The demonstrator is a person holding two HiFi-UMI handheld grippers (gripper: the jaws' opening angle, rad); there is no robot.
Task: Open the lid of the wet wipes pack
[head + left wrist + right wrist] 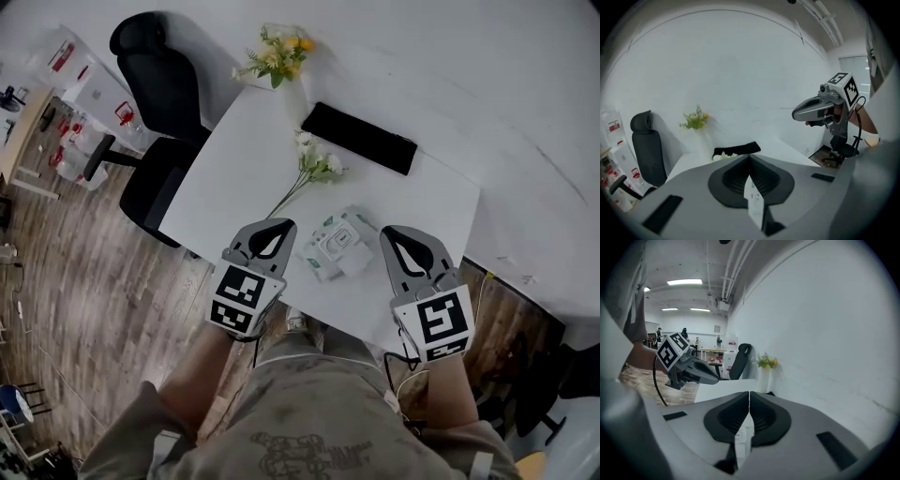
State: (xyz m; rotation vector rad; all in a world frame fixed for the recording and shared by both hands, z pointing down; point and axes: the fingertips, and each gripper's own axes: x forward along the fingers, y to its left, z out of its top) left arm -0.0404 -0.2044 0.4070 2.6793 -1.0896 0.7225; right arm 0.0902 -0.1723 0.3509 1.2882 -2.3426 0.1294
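The wet wipes pack is white with green print. It lies flat near the front edge of the table.

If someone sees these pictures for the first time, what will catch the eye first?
The left gripper and the right gripper, both shut, hover either side of the wet wipes pack near the front edge of the white table. Beyond it lie a loose flower stem and a black flat slab; yellow flowers stand at the far corner.
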